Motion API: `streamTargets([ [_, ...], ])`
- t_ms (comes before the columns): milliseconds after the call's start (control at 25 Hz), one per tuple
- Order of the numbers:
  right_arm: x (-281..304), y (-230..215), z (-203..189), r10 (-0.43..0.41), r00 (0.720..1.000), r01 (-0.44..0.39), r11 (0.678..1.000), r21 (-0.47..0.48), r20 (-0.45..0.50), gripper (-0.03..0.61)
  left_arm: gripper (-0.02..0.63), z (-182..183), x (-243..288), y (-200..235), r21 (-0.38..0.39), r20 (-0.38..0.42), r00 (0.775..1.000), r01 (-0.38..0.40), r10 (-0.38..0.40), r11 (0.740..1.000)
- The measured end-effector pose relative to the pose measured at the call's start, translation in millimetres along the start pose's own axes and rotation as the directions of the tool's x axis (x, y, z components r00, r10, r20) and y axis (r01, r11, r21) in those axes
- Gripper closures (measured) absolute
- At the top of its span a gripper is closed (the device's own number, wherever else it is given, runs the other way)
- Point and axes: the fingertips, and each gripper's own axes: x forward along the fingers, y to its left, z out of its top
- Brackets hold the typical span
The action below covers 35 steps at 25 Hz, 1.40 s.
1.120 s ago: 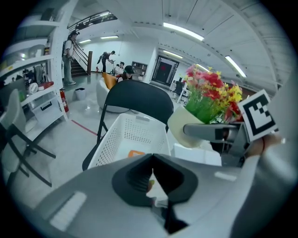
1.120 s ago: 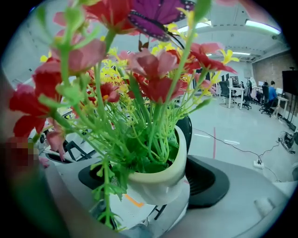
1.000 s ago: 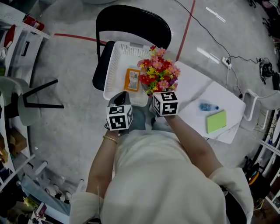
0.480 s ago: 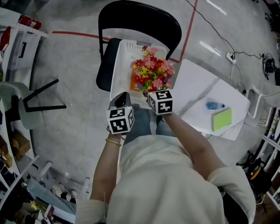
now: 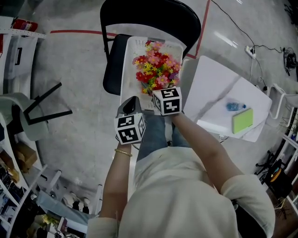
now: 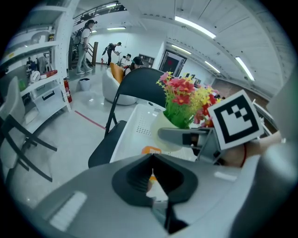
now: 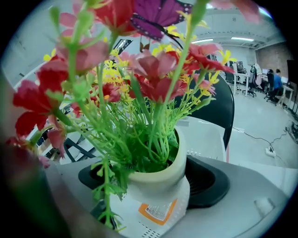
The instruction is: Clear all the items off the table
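Note:
A cream pot of red, pink and yellow artificial flowers [image 5: 155,69] hangs over the white basket [image 5: 128,60] on the black chair [image 5: 139,14]. My right gripper [image 5: 157,91] is shut on the pot [image 7: 158,179], one pad [image 7: 207,181] on each side of it. Below the pot, an orange packet [image 7: 158,211] lies on the basket floor. At the basket's near edge my left gripper [image 5: 131,106] is shut with nothing in it; its jaws meet at the middle of the left gripper view [image 6: 151,158], with the pot [image 6: 170,132] just to its right.
To the right stands the white table [image 5: 209,88], with a small water bottle [image 5: 236,106] and a green pad [image 5: 244,121] on it. A grey stool [image 5: 28,111] is on the floor to the left. Shelving lines the left edge. Red tape crosses the floor.
My right gripper has carried the flowers from the basket's right edge to over its middle and lower. The left gripper has come down a little beside it.

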Motion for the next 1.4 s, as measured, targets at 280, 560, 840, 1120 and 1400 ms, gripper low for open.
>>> streamTargets([
  [280, 35, -1, -19, -0.009, 0.999, 0.01, 1.0, 0.008, -0.05, 0.094, 0.604, -7, 12, 7, -0.019, -0.025, 1.0, 0.01, -0.01, 1.0],
  [560, 66, -2, -28, -0.02, 0.996, 0.022, 0.999, 0.032, -0.083, 0.094, 0.604, -11, 20, 22, -0.045, -0.045, 0.999, 0.01, -0.012, 0.999],
  [840, 87, -4, -37, -0.024, 0.994, 0.029, 0.999, 0.044, -0.109, 0.094, 0.604, -13, 29, 30, -0.06, -0.06, 0.998, 0.004, -0.008, 0.998],
  [1120, 99, -9, -49, -0.03, 0.989, 0.038, 0.998, 0.051, -0.143, 0.094, 0.604, -17, 34, 26, -0.071, -0.068, 0.998, 0.013, -0.018, 0.997],
  [1400, 101, -5, -47, 0.006, 0.994, 0.002, 0.997, 0.072, -0.107, 0.084, 0.604, -22, 34, 26, -0.064, -0.073, 0.997, 0.022, -0.026, 0.998],
])
